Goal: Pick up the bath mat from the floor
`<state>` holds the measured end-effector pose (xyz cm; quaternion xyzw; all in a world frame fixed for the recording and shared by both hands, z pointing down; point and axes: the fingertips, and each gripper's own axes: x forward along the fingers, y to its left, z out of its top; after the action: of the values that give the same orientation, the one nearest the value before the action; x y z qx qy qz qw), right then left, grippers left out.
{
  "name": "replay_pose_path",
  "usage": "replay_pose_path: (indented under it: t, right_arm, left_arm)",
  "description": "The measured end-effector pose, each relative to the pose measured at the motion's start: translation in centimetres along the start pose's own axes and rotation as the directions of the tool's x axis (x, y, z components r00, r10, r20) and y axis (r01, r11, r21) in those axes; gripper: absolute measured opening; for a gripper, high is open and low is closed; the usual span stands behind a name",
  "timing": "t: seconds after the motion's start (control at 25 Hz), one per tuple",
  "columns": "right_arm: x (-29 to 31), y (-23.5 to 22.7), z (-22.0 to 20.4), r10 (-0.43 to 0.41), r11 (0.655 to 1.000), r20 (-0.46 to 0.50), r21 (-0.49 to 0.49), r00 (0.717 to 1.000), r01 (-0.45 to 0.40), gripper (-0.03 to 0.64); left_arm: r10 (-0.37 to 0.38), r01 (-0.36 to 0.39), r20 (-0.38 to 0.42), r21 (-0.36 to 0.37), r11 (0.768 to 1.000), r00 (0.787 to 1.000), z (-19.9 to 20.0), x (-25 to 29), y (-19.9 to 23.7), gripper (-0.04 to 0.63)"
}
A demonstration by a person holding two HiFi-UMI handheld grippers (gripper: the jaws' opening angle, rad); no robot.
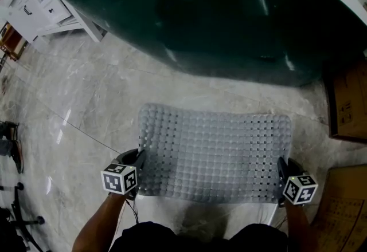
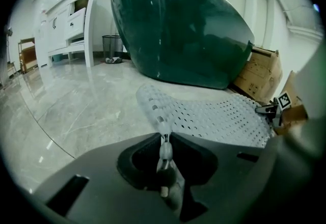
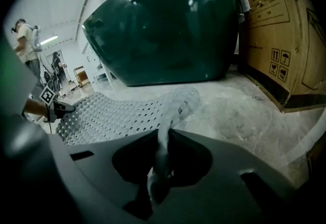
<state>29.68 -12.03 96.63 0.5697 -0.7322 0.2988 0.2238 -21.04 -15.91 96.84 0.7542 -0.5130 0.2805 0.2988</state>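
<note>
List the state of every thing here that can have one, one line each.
bath mat, spread out, near corners pinched and lifted, far edge low by the floor
left gripper, shut on the bath mat's near left corner
right gripper, shut on the bath mat's near right corner
cabinet drawer, apparently pulled partly out
waste bin, upright

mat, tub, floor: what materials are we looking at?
The bath mat looks like soft translucent rubber or PVC: perforated, bumpy, and it curves limply. The tub is glossy dark green, probably acrylic or enamel, with sharp light reflections. The floor looks like polished grey marble or marble-look tile: veining, joint lines, glare.
</note>
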Motion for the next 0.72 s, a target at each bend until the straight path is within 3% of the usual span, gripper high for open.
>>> replay_pose_path:
  t: [0.52, 0.72]
  right_arm:
    - [-3.7, 2.3, 3.2, 0.054, 0.998, 0.059, 0.019, 0.997, -0.055, 0.048]
    - [-4.7, 2.3, 5.8, 0.057, 0.998, 0.104, 0.029, 0.993, -0.06, 0.048]
  left_arm:
    - [-0.05, 0.049, 0.08, 0.023, 0.999, 0.996, 3.4, -4.3, -2.0, 0.054]
    - [-0.045, 0.045, 0.122, 0.0, 0.999, 0.991, 5.4, -5.8, -1.7, 0.054]
